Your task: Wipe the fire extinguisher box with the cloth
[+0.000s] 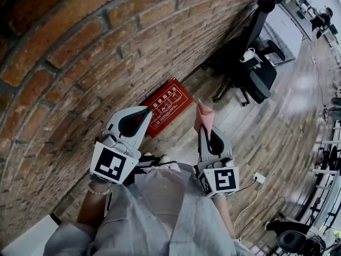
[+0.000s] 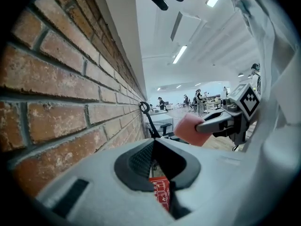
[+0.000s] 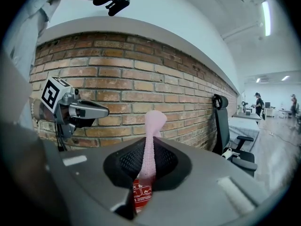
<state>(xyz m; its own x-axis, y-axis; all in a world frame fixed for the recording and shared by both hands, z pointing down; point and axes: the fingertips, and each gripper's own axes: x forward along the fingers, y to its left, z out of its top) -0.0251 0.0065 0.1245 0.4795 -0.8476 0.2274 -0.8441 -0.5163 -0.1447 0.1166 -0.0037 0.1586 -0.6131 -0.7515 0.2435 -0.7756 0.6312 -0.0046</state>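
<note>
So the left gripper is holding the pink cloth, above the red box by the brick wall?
No, the right gripper holds the pink cloth, as the right gripper view shows. The red box does lie below, by the brick wall.

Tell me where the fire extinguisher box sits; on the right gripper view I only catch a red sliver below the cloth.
Observer: The head view shows the fire extinguisher box on the wooden floor at the foot of the brick wall.
Operator: Anything held on the left side?
Observer: No; in its own view the left gripper has its jaws together, nothing between them.
Operator: Any wiping contact yet?
Observer: Not yet; in the head view the cloth, pinched in the right gripper, is held apart from the box.
</note>
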